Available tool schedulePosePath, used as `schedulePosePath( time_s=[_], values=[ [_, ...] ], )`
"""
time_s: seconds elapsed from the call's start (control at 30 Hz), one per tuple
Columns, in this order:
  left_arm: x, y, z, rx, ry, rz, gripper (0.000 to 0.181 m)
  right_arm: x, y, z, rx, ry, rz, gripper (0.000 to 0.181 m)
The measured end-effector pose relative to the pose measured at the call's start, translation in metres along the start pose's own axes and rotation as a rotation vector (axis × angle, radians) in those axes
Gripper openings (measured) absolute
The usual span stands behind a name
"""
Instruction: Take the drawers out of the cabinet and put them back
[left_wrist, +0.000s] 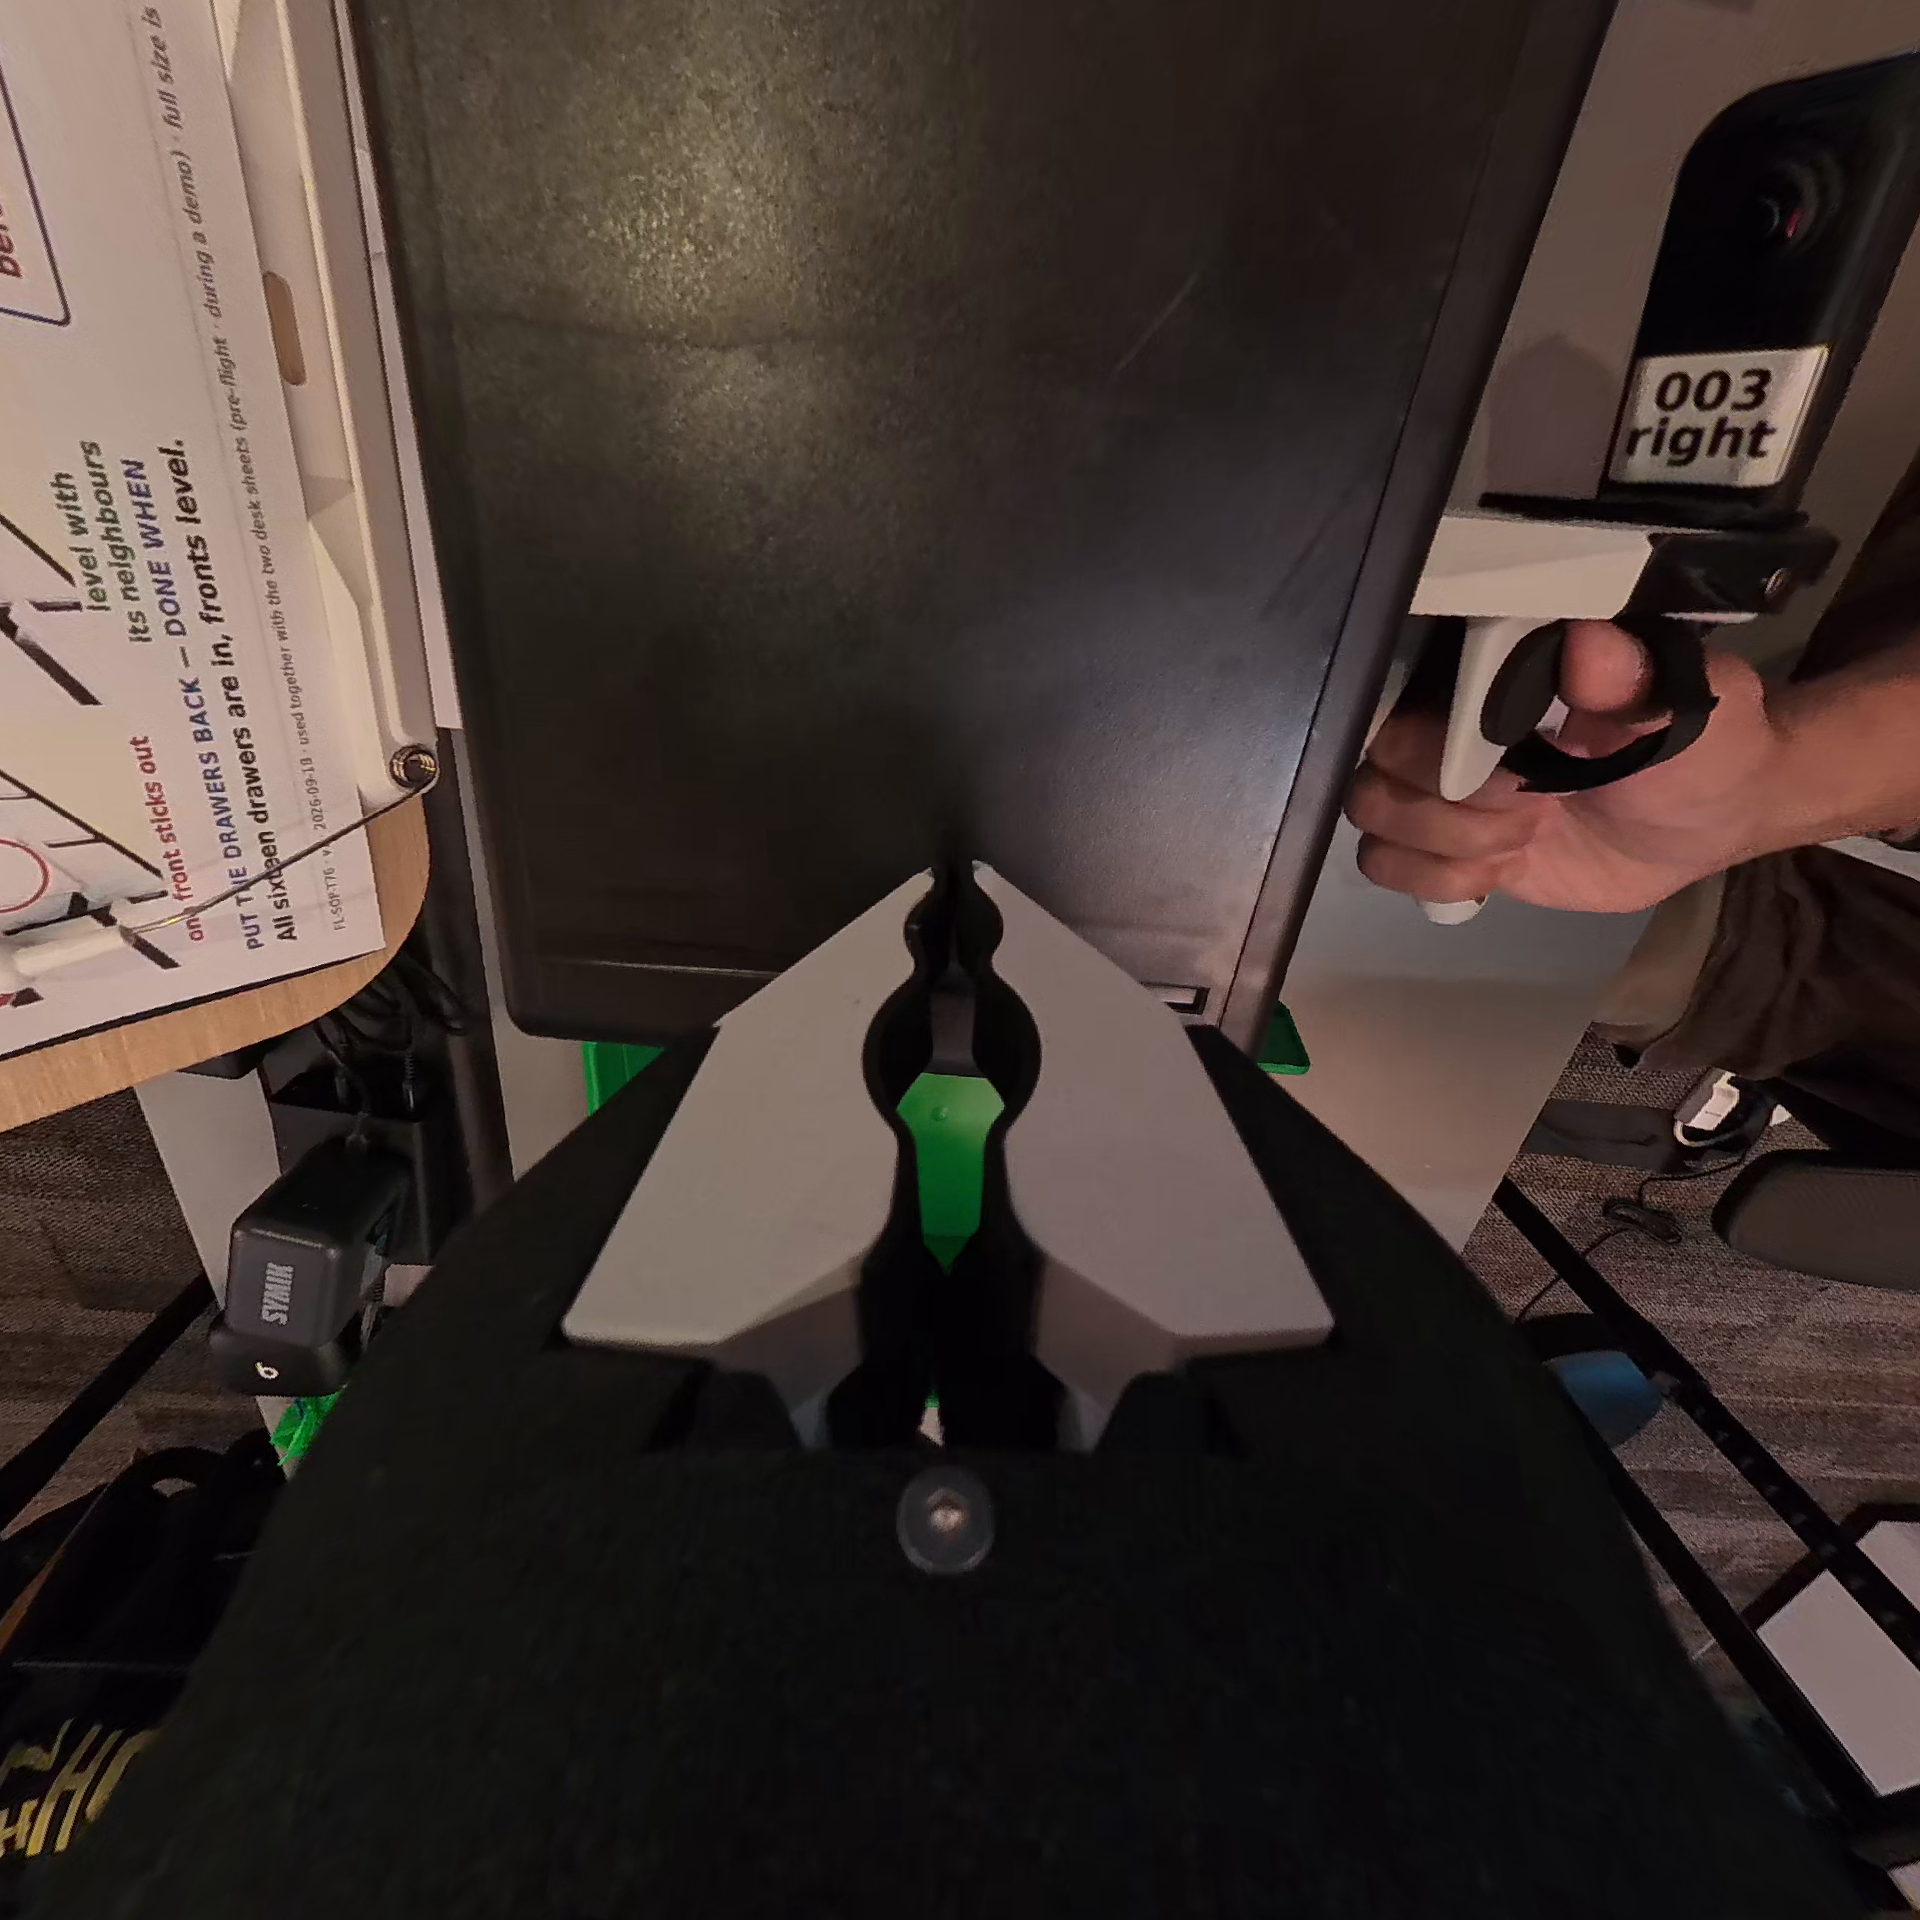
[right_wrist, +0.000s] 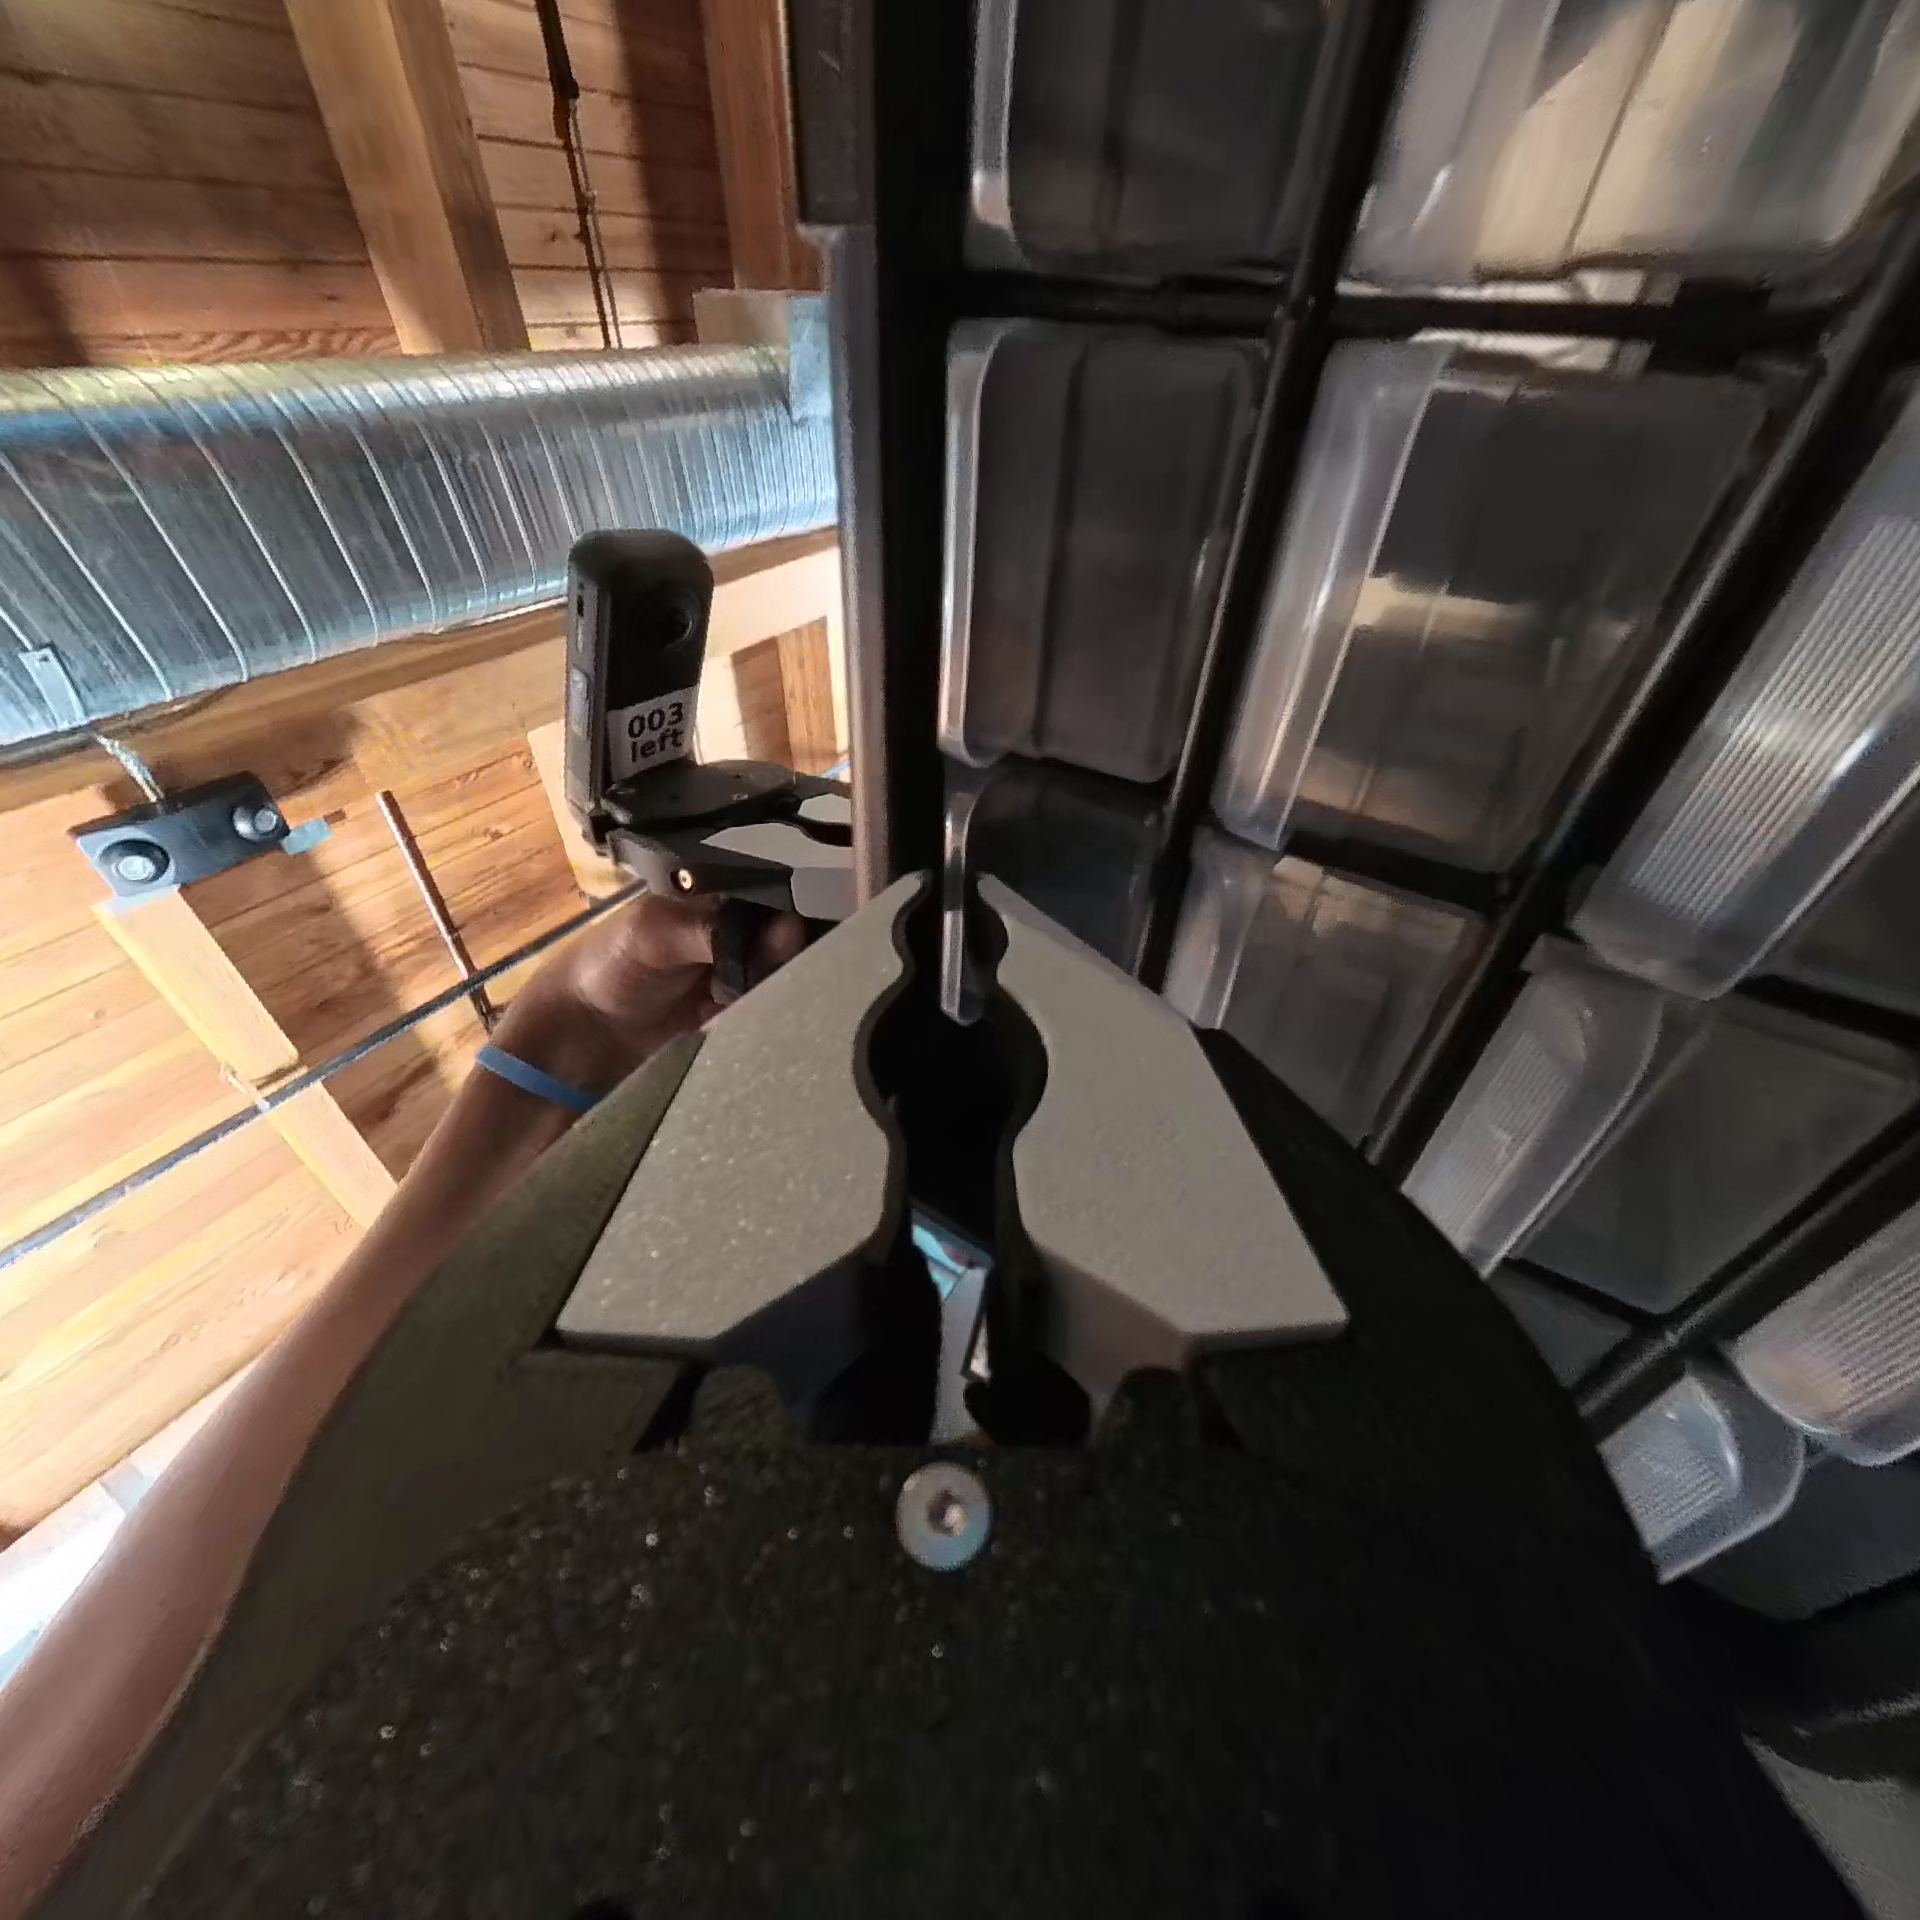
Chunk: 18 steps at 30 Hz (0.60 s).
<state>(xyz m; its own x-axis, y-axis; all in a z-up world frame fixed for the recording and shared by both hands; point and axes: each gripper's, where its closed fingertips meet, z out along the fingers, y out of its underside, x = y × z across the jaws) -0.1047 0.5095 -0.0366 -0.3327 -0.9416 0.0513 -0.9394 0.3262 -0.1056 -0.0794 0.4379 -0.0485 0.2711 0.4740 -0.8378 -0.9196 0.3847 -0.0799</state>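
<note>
Evidently early: the right tongs (right_wrist: 951, 940) pinch the clear plastic drawer's handle tab (right_wrist: 961, 914), drawer seated in the black cabinet (right_wrist: 1288, 582); the left tongs (left_wrist: 951, 883) clench the cabinet's rear edge.

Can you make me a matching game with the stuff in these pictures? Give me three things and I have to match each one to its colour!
Things:
1. cabinet
2. air duct
3. wristband

Colours:
A. blue
B. black
C. silver

Pairs: 1-B, 2-C, 3-A
</note>
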Motion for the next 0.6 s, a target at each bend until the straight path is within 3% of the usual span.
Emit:
schedulePosePath(
  time_s=[0.27,0.6],
  values=[
    [0.000,0.000,0.000,-0.011,-0.003,0.002,0.000,-0.003,0.003,-0.005,0.004,0.013,0.016,0.001],
    [0.000,0.000,0.000,0.010,0.019,-0.042,0.000,-0.028,0.009,-0.040,-0.020,-0.025,0.018,0.001]
  ],
)
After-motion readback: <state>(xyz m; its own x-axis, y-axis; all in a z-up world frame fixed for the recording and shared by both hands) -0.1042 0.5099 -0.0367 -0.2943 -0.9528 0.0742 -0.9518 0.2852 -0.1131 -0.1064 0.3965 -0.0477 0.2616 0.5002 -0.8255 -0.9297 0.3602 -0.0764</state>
